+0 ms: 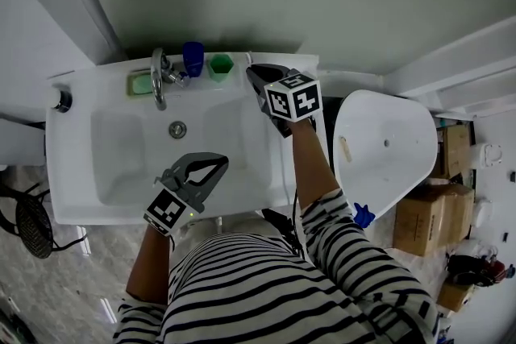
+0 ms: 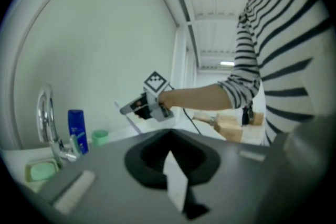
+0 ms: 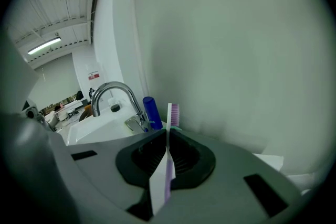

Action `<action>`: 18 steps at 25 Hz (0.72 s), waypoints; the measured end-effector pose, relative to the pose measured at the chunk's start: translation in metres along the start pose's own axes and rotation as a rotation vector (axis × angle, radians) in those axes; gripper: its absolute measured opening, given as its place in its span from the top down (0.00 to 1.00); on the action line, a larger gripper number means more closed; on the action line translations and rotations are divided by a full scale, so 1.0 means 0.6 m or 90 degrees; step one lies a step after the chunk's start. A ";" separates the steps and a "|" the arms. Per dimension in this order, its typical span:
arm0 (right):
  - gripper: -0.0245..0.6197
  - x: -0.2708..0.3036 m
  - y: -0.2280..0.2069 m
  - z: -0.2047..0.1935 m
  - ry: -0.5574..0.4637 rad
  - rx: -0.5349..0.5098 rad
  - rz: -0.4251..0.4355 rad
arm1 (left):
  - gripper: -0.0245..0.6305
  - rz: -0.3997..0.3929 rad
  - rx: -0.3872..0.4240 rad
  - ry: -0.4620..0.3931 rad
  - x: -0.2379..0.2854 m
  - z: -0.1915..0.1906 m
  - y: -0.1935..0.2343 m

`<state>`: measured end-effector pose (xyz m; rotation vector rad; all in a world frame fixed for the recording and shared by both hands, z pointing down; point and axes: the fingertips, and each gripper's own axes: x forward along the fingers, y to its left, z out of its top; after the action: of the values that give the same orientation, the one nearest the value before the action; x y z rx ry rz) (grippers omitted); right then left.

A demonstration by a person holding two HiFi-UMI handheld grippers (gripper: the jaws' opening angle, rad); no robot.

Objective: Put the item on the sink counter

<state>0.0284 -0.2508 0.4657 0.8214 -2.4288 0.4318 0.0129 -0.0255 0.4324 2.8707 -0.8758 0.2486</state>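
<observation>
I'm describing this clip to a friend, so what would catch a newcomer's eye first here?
The right gripper, at the back right corner of the white sink, is shut on a purple and white toothbrush standing between its jaws. A blue bottle and a green cup sit by the faucet on the back ledge; the left gripper hangs shut and empty over the sink's front.

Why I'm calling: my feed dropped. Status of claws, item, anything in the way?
Right claw shut on toothbrush, above sink counter. Left claw shut, empty, over basin. Green cup and blue bottle ahead, nothing blocking.
</observation>
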 end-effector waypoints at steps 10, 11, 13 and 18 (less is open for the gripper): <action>0.93 0.020 0.005 0.089 -0.120 -0.001 0.017 | 0.95 0.007 -0.009 0.006 0.007 -0.007 0.012; 0.92 0.021 0.005 0.096 -0.131 -0.003 0.017 | 0.95 0.007 -0.009 0.006 0.008 -0.008 0.013; 0.92 0.025 0.004 0.109 -0.148 -0.005 0.019 | 0.95 0.008 -0.012 0.006 0.010 -0.009 0.015; 0.92 0.038 0.002 0.134 -0.188 -0.006 0.027 | 0.95 0.014 -0.017 0.011 0.011 -0.013 0.023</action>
<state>-0.0185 -0.2965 0.4138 0.8829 -2.7209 0.3340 0.0097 -0.0389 0.4422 2.8322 -0.9006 0.2616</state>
